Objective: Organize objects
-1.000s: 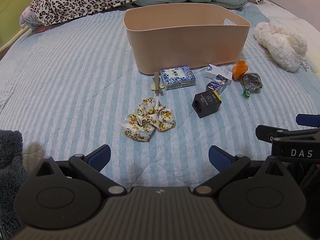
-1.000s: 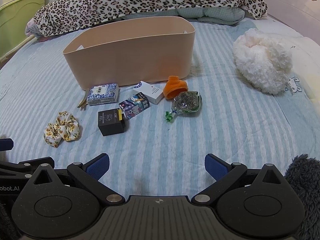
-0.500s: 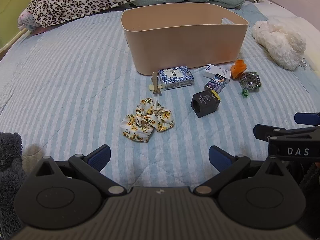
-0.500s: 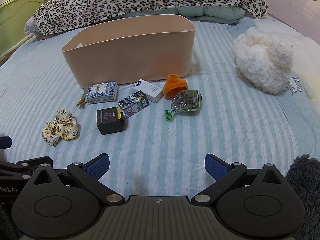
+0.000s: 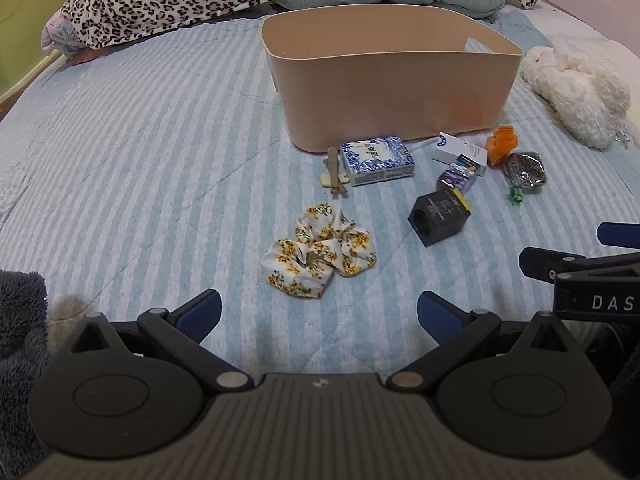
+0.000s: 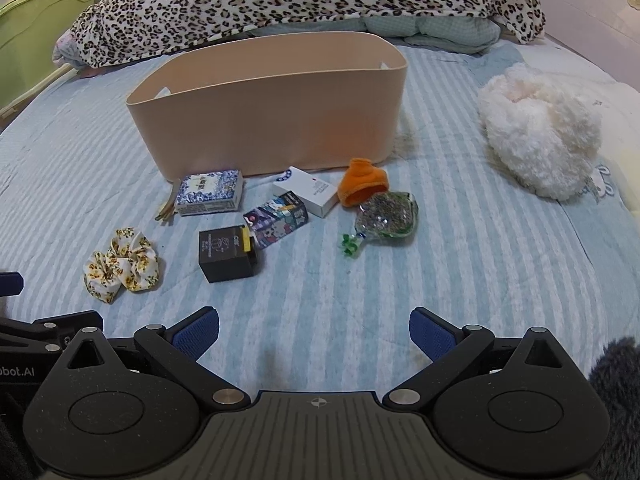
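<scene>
On striped bed, ahead of beige bin (image 5: 384,92): scrunchie (image 5: 318,256), black box (image 6: 228,254) unmoved since second ago. Left tongs (image 5: 319,314) edged closer to scrunchie, spread, empty; right tongs (image 6: 314,330) likewise spread. Nothing binned; likely first pick pending.

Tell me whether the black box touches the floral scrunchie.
Apart. The right wrist view shows striped bedding between the black box and the floral scrunchie.

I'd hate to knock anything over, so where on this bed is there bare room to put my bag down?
Bare striped bedspread lies left of the bin and scrunchie. Another free patch sits between the foil packet and the fluffy white toy. It is crowded right in front of the bin, where the patterned box, black box, white box and orange cloth cluster.
</scene>
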A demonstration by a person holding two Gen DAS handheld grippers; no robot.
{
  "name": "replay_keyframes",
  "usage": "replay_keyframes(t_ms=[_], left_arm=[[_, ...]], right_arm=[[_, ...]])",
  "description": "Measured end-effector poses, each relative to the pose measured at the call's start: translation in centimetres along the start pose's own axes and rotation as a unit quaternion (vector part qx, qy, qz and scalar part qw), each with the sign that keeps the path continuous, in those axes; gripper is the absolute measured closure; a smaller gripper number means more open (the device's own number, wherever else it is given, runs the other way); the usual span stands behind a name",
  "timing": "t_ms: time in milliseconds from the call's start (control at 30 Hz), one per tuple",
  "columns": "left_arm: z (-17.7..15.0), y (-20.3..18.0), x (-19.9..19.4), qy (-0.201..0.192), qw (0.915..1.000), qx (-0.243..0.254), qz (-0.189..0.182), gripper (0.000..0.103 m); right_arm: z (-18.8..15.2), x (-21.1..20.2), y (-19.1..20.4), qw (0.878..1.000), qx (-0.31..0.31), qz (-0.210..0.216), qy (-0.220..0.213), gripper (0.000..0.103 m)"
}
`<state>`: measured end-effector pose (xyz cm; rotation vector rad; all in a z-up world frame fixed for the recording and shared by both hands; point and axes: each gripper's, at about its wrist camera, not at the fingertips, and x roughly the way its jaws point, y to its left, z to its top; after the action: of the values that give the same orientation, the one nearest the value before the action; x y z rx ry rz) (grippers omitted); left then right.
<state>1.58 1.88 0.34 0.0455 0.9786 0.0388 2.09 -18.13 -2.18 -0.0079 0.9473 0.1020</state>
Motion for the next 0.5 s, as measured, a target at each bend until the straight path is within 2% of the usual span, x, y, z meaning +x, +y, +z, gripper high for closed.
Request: replay_keyframes(t_ms=[167,500], left_arm=[[0.7,1.4,1.6,0.008,0.9997,-0.016,-0.015,0.0],[2.1,3.9,5.1,0.019,0.9995,-0.025,-0.01,0.0]], right_arm=[[0.7,0.9,0.5,1.0,-0.006,0.003,-0.001,0.0],[1.6,3.6,2.2,0.999,-0.023,0.023,0.018,0.006]])
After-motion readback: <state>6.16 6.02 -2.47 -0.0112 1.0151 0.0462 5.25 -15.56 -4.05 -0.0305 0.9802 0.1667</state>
